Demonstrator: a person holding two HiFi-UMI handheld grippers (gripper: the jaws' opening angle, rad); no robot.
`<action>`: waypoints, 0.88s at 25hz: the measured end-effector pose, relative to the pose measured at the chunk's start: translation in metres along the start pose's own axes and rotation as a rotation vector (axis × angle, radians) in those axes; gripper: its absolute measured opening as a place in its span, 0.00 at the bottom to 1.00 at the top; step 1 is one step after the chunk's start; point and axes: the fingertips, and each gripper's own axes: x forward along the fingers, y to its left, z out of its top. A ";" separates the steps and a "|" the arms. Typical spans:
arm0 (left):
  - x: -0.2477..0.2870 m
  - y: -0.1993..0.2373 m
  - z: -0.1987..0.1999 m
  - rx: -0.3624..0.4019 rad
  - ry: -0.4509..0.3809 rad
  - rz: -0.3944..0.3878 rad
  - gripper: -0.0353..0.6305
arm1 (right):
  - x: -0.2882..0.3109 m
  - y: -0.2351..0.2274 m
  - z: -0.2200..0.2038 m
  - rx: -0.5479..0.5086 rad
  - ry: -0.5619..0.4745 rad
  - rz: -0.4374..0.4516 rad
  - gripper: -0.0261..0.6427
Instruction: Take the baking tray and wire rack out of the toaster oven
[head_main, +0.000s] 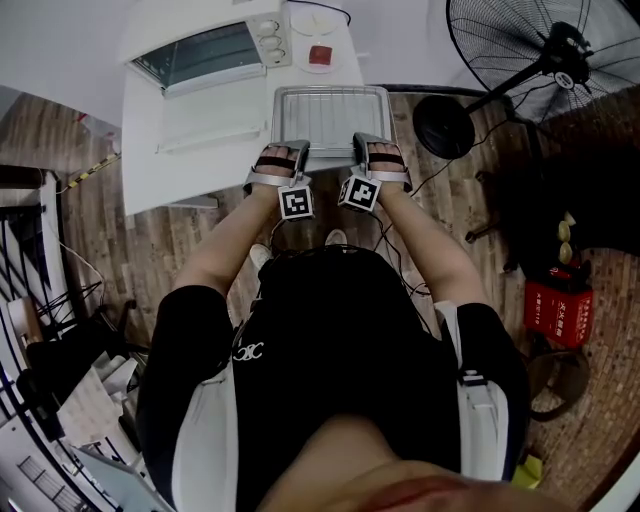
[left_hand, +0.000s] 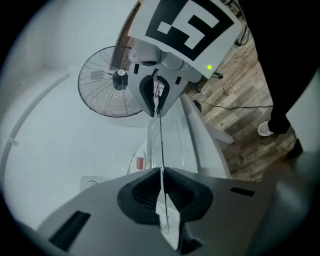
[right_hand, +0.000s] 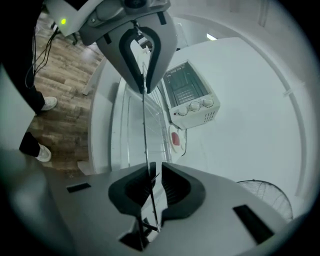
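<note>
**Both grippers on the tray's near edge: left clamped, right slack**

Ahead of your left gripper (left_hand: 161, 175) and off to its left, the toaster oven (head_main: 205, 50) stands at the far side of the white table (head_main: 150, 170). Its knobs are on the end nearer the tray.

Your left gripper's jaws are closed tight on the near rim of the baking tray (head_main: 330, 92). In the left gripper view the thin metal edge runs straight out from between the two dark pads, with no gap on either side.

The tray lies directly ahead of both grippers, reaching away from you over the table's right part. The thin bars of the wire rack (head_main: 330, 120) show across it. You cannot tell from these views whether the tray rests on the table top or hangs just above it.

Your right gripper (right_hand: 150, 167) is just beside the left one, on the same near rim. Its jaws stand a little apart. The tray's edge is between them and lies against one pad, with a sliver of daylight before the other.

Beyond the tray's far end, ahead of your right gripper, a white socket block with a red switch (head_main: 320, 55) sits next to the oven.

Well off to the right gripper's right, a black standing fan (head_main: 530, 60) stands on the wooden floor (head_main: 470, 200). A red box (head_main: 558, 312) is nearer you on that side.
</note>
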 end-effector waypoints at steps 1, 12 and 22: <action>0.001 -0.004 -0.001 -0.006 0.001 -0.028 0.08 | 0.001 0.005 0.000 0.027 0.001 0.040 0.11; 0.006 -0.028 -0.002 -0.175 -0.033 -0.294 0.31 | -0.003 0.037 0.001 0.310 -0.069 0.421 0.36; 0.009 -0.021 -0.005 -0.288 -0.039 -0.382 0.38 | -0.006 0.032 -0.003 0.467 -0.091 0.682 0.59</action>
